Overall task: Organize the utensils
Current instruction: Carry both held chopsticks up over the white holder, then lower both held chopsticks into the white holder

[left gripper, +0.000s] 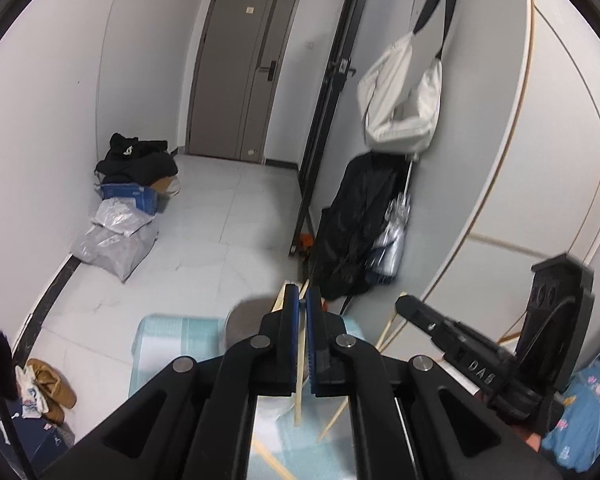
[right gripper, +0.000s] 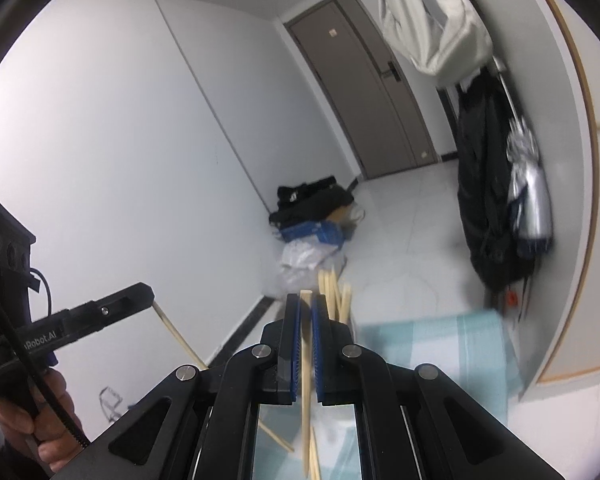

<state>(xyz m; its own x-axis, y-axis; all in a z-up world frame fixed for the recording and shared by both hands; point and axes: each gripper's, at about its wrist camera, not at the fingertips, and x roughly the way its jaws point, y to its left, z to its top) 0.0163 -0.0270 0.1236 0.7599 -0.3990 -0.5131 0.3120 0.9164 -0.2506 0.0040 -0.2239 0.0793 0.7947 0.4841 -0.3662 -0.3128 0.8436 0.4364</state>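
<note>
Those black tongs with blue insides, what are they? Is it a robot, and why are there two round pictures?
No robot: a person holds one tool in each hand. Each tool has a camera looking along its tongs, hence two round pictures. In the left camera's picture the left tongs pinch one wooden chopstick, and the other tool shows at the right. In the right camera's picture the right tongs pinch another chopstick. More chopsticks stick up just behind. Below lies a pale blue cloth. Behind are a floor and a door.
</note>
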